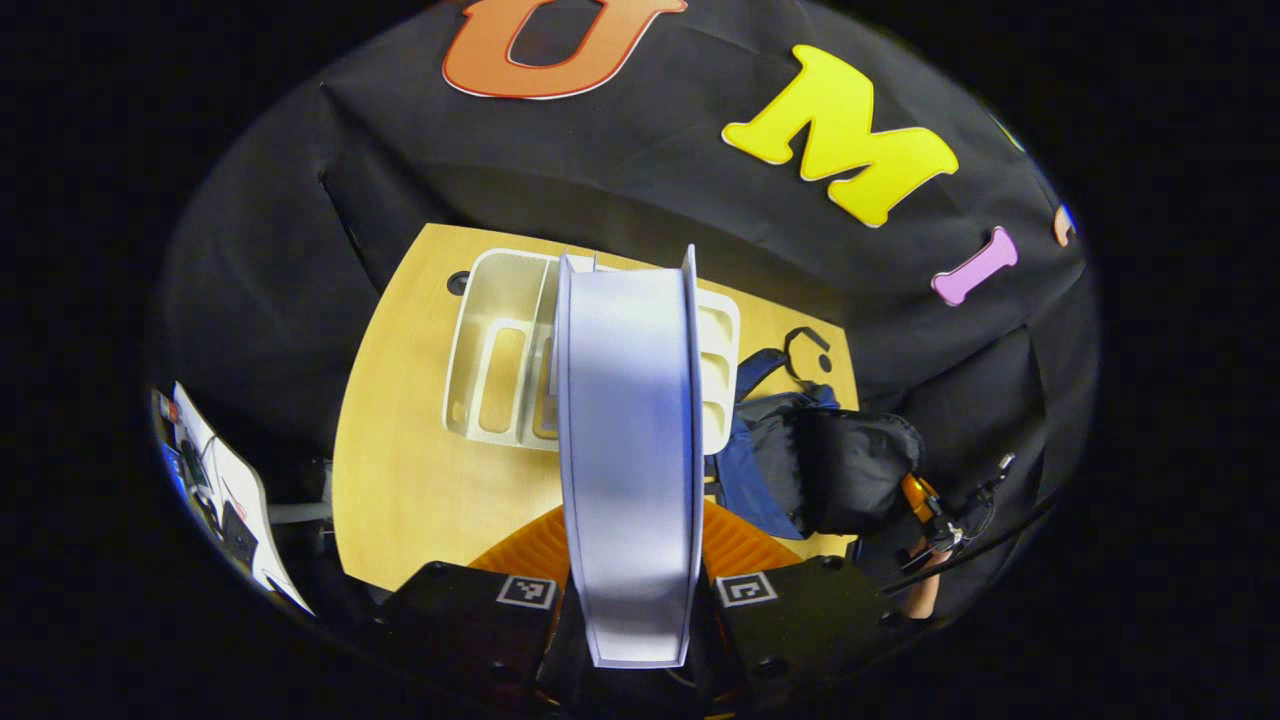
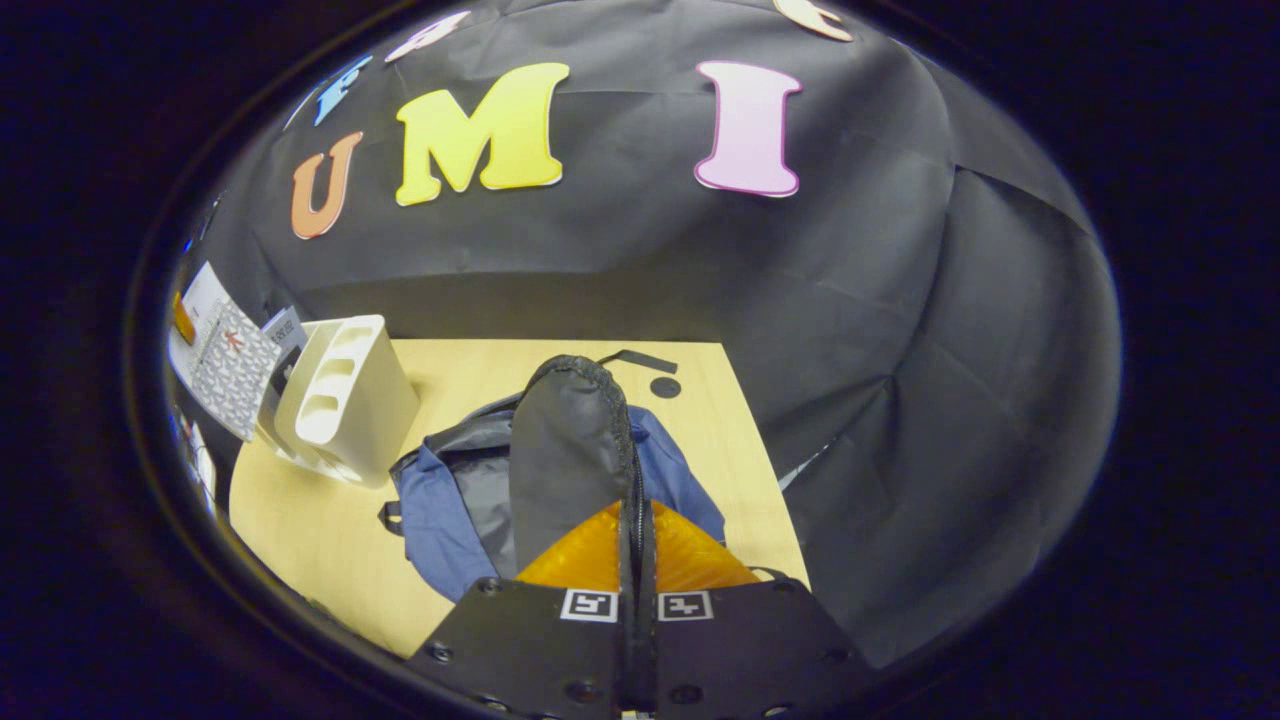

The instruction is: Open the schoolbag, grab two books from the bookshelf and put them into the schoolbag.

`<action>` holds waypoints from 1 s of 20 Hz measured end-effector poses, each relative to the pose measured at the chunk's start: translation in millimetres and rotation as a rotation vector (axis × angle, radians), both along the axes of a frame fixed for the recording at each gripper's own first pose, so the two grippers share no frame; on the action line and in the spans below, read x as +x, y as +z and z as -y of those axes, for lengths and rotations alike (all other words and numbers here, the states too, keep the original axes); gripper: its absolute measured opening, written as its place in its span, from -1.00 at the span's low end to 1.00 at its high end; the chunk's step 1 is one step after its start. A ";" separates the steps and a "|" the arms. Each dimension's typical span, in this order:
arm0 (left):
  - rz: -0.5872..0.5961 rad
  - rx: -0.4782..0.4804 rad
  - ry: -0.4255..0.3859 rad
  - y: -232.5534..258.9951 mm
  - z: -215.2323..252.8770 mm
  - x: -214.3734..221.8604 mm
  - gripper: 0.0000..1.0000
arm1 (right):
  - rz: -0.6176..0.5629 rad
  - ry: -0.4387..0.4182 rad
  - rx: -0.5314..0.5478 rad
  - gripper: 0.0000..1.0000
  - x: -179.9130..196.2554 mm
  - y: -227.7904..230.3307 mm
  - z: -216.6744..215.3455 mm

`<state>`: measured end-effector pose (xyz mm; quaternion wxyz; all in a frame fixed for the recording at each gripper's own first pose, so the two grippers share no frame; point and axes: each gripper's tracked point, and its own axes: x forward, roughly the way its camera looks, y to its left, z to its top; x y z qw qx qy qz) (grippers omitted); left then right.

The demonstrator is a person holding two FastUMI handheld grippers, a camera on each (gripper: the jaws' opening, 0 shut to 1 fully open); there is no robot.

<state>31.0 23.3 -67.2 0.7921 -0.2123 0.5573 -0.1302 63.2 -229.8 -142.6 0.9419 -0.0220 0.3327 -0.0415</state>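
A book (image 1: 628,470) is pinched upright in the left tool (image 1: 632,600), frame centre. The schoolbag (image 2: 560,470) flap is clamped by the right tool (image 2: 636,600). If the flap sags, the book could snag on the opening.

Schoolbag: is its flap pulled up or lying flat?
Up. The right gripper pinches the schoolbag's black flap, raised above the blue body.

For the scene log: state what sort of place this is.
Probably a staged recording booth, not a real study: a black cloth wall backs one small wooden table holding just a white bookshelf and a blue schoolbag.
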 end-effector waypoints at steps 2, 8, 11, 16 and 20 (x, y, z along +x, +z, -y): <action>0.022 -0.106 0.037 10.0 15.5 -5.2 -0.12 | -0.009 0.010 0.004 -1.00 2.1 -1.1 -4.4; 0.121 -0.390 0.095 10.6 72.0 -4.2 -0.12 | -0.022 0.022 -0.010 -1.00 5.3 -3.1 -7.1; 0.152 -0.479 0.072 5.9 113.0 -11.6 -0.12 | -0.021 0.011 -0.002 -1.00 6.5 -2.8 -8.7; 0.124 -0.548 0.004 -30.9 187.1 -29.2 -0.12 | -0.025 -0.002 0.015 -1.00 2.4 -0.7 -4.6; 0.029 -0.572 -0.018 -74.4 234.2 -45.6 -0.12 | -0.024 -0.022 0.025 -1.00 0.5 0.0 4.9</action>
